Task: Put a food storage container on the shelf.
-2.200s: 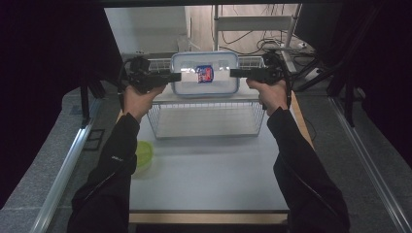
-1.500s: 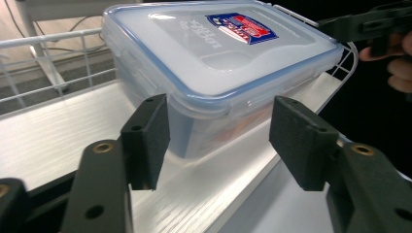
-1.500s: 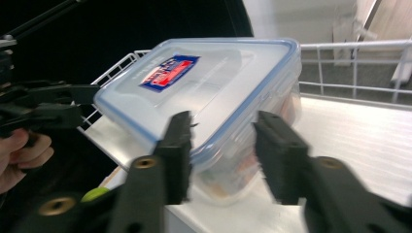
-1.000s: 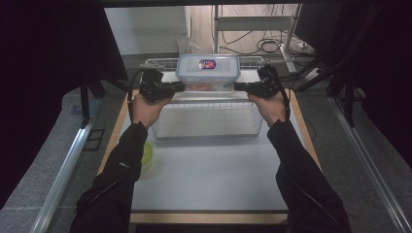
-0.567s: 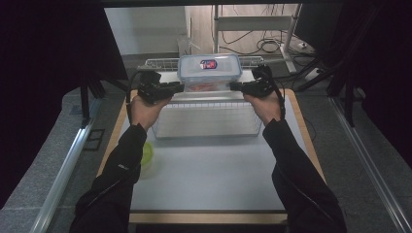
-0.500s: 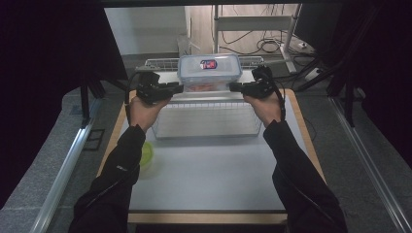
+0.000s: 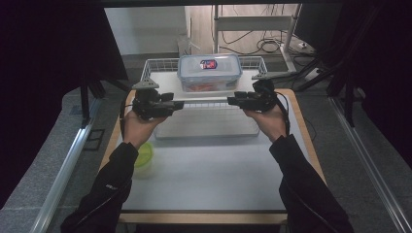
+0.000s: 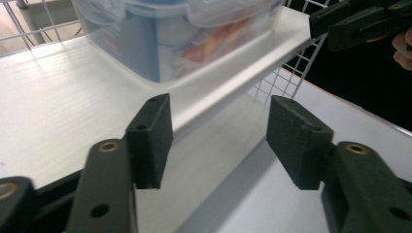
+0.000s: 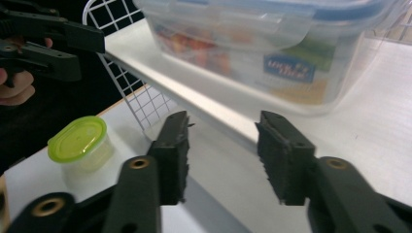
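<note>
A clear food box with a blue-rimmed lid (image 7: pixel 210 73) (image 8: pixel 170 34) (image 9: pixel 272 43) stands on the white top board of a wire rack (image 7: pixel 163 80) (image 8: pixel 73 97). My left gripper (image 7: pixel 177 104) (image 8: pixel 218 141) hovers at the rack's front left, short of the box. Its jaws have just been opening and nothing is between them. At the front right, my right gripper (image 7: pixel 232 100) (image 9: pixel 221 155) has likewise just been opening and holds nothing. Each gripper faces the board's front edge, with the box beyond it.
A small tub with a green lid (image 7: pixel 143 154) (image 9: pixel 80 143) sits on the grey table (image 7: pixel 214 165) by my left forearm. The rack fills the table's far half. Cables and a metal stand lie on the floor behind it.
The box, earlier carried between both grippers, now rests on the rack's top board. Both grippers have let go, opened and drawn back toward the person.
</note>
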